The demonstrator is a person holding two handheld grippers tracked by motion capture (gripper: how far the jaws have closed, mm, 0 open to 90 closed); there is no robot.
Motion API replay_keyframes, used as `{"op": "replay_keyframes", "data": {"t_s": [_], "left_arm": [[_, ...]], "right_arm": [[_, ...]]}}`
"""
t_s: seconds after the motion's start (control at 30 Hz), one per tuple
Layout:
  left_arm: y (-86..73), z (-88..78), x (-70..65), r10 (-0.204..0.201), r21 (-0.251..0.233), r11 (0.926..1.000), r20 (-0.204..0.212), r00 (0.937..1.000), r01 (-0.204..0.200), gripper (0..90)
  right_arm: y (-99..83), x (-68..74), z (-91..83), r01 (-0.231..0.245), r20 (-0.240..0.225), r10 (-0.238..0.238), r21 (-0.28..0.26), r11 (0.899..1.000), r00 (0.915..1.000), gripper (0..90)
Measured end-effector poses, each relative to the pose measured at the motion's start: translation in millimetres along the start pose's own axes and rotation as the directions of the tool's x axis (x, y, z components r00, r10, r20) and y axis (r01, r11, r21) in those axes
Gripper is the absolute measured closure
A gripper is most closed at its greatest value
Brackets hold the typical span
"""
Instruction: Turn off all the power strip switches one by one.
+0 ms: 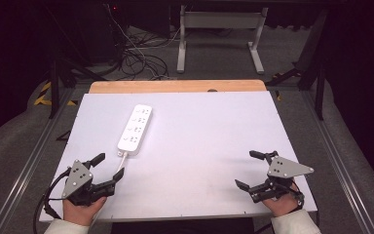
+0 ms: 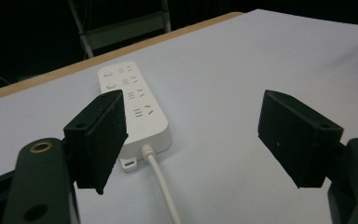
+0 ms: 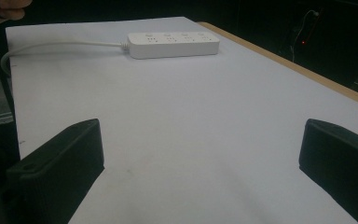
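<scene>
1. Both sets of jaws stand spread wide with nothing between them; I see white table through each gap in the two gripper views.
2. My left gripper (image 1: 108, 167) sits at the near left corner of the white table top (image 1: 199, 146), held by the left hand (image 1: 80, 208), its grey three-cornered plate facing up.
3. My right gripper (image 1: 249, 169) sits at the near right corner, held by the right hand (image 1: 283, 202), well apart from the left one.
4. I find the white power strip (image 1: 135, 129) lying flat on the left half of the table, its long side running away from me and slightly to the right.
5. Its white cord (image 1: 121, 163) leaves the near end of the strip and runs toward the left gripper, passing between that gripper's open jaws in the left gripper view (image 2: 163, 186).
6. From the right gripper view, the power strip (image 3: 173, 45) lies far across the table, with the cord (image 3: 60, 45) trailing off toward the table's edge.
7. Beyond the far edge of the white top I see a strip of bare wood (image 1: 175, 86), then a grey floor with a tangle of cables (image 1: 136, 56) and a white metal frame (image 1: 219, 34).
</scene>
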State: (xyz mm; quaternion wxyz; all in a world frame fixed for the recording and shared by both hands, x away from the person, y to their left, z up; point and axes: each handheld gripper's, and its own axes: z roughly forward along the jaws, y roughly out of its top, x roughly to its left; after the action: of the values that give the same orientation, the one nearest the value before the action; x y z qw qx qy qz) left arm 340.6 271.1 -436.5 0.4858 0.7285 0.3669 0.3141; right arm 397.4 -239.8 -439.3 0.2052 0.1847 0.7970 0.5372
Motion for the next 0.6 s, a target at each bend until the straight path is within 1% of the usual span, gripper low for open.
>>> {"op": "replay_keyframes", "data": {"t_s": [0.07,0.2,0.27,0.33,0.37,0.4,0.57,0.6], "left_arm": [[0.2,0.1,0.0,0.008,0.0,1.0,-0.008,0.9999,-0.008,24.5],[1.2,-0.6,1.1,-0.001,-0.003,1.0,0.003,1.0,0.001,25.1],[1.8,-0.7,0.9,-0.015,-0.005,0.9999,0.01,0.9998,0.015,25.3],[2.7,-1.1,1.3,-0.013,-0.003,0.9999,0.015,0.9998,0.013,30.3],[3.5,-2.1,0.8,0.006,0.001,1.0,0.014,0.9999,-0.006,33.0],[4.0,-2.3,0.4,0.01,0.004,0.9999,0.013,0.9999,-0.01,34.2],[8.3,-3.5,0.8,0.005,0.005,1.0,0.029,0.9996,-0.006,35.7],[10.0,-3.8,1.5,0.003,0.009,1.0,0.038,0.9993,-0.003,35.9]], "right_arm": [[0.0,0.0,0.2,0.0,-0.001,0.0,0.0,1.0,1.0,0.2],[-0.1,0.0,0.7,0.0,-0.003,0.0,0.005,1.0,1.0,0.2],[-0.3,-0.1,0.9,-0.001,-0.005,0.001,0.007,1.0,1.0,0.2],[-0.8,0.5,2.9,-0.004,-0.018,0.004,0.019,1.0,0.9998,0.2],[-0.7,0.8,3.5,0.0,-0.018,0.001,0.02,1.0,0.9998,0.2],[-0.6,1.3,3.6,-0.001,-0.019,0.001,0.019,1.0,0.9998,0.2],[-0.7,0.6,3.8,-0.004,-0.021,0.004,0.021,1.0,0.9998,0.2],[-0.9,0.5,4.1,-0.005,-0.026,0.006,0.02,1.0,0.9996,0.2]]}}
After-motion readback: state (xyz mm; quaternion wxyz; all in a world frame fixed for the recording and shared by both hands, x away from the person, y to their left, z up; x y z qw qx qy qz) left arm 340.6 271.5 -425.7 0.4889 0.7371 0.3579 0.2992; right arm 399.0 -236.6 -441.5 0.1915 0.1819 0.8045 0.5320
